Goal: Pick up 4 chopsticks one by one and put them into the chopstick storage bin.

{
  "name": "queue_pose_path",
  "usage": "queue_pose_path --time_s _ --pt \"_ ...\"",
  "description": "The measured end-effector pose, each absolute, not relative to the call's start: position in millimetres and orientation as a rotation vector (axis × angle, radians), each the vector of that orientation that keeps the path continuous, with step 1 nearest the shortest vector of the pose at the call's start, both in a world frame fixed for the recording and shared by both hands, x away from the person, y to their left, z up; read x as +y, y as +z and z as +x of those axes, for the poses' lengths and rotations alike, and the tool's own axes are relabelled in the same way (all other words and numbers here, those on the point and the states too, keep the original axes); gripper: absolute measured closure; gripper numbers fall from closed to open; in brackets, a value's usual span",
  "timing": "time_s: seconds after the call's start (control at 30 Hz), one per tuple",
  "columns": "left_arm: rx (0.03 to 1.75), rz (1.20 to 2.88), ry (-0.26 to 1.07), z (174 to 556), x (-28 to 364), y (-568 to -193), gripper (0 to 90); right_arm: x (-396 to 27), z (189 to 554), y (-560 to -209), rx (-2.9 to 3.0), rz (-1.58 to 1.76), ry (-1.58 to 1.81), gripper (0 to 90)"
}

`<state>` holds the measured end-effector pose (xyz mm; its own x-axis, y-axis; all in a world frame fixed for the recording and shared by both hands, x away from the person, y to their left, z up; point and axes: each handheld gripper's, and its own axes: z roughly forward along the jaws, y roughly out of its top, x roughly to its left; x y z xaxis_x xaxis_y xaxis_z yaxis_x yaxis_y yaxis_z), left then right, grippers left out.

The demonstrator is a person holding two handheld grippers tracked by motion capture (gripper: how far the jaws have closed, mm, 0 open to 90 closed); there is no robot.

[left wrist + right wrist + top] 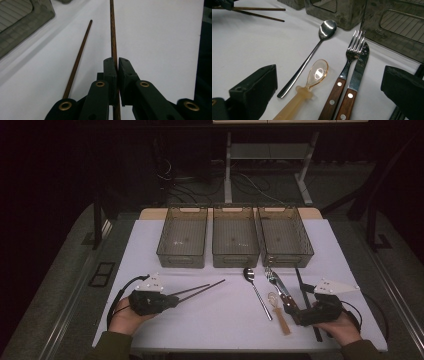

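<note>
My left gripper is at the near left of the white table, held by a hand. In the left gripper view its jaws are shut on a brown chopstick that points away from them. A second chopstick runs beside it, outside the jaws. In the high view the held chopstick and the other chopstick both point right and away. My right gripper is at the near right, open, with its jaws standing wide either side of the cutlery handles and touching none of them.
A metal spoon, an amber plastic spoon, a fork and a knife with wooden handles lie side by side. A long black stick lies right of them. Three grey bins line the far edge.
</note>
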<state>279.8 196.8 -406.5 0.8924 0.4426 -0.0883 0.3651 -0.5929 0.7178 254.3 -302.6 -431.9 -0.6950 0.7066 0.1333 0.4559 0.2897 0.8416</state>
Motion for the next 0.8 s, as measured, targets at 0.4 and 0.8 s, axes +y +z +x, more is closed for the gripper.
queue_pose_path --time_s 0.4,0.8 --pt "0.57 2.209 0.135 289 193 -393 85.0 -303 256 -432 2.301 1.069 1.367 0.8" --pt "0.589 2.19 0.154 300 185 -386 85.0 -303 257 -432 2.297 1.068 1.369 0.8"
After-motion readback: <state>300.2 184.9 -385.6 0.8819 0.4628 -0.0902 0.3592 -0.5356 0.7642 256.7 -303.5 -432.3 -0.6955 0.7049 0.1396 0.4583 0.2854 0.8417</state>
